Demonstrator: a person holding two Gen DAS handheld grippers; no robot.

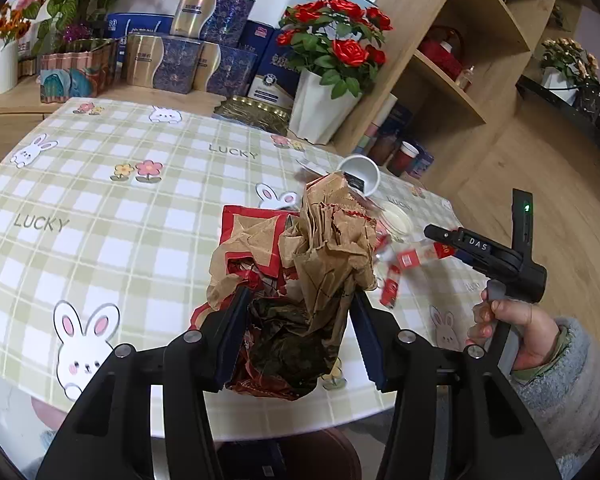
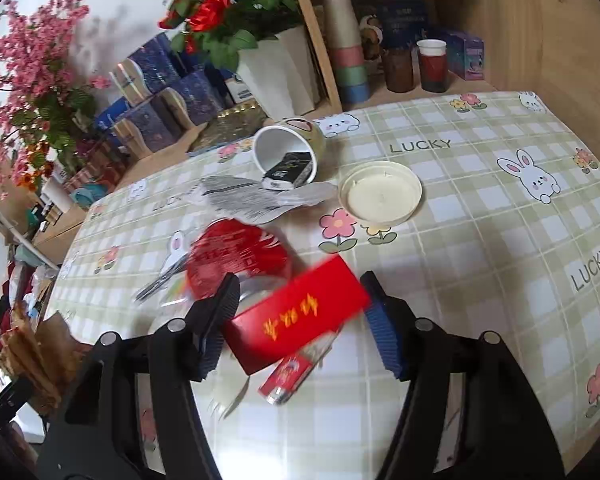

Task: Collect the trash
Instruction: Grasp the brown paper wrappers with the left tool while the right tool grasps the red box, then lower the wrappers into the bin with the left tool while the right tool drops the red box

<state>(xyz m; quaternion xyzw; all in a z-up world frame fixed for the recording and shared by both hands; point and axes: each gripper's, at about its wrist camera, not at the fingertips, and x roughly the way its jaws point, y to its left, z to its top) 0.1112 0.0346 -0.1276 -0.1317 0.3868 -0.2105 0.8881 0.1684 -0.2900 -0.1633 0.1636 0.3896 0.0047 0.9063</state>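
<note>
A round worktop (image 1: 100,184) is covered with a green-checked cloth printed with rabbits and the word LUCKY. The left tool (image 1: 296,328) pinches a crumpled brown paper bag with red trim (image 1: 320,256), which stands upright between its dark blue pads. The right tool (image 2: 300,320) grips a small red box with gold lettering (image 2: 296,316) between its pads, raised just above the cloth and blurred; no earlier view shows how its jaws got there. Beneath the box lie a red lighter (image 2: 288,376) and a red-labelled clear wrapper (image 2: 236,260). Further back rest a tipped white paper cup (image 2: 288,152), torn grey-printed paper (image 2: 252,196) and a cream round lid (image 2: 380,194). A hand in a grey fleece sleeve (image 1: 516,332) holds the right tool's handle.
</note>
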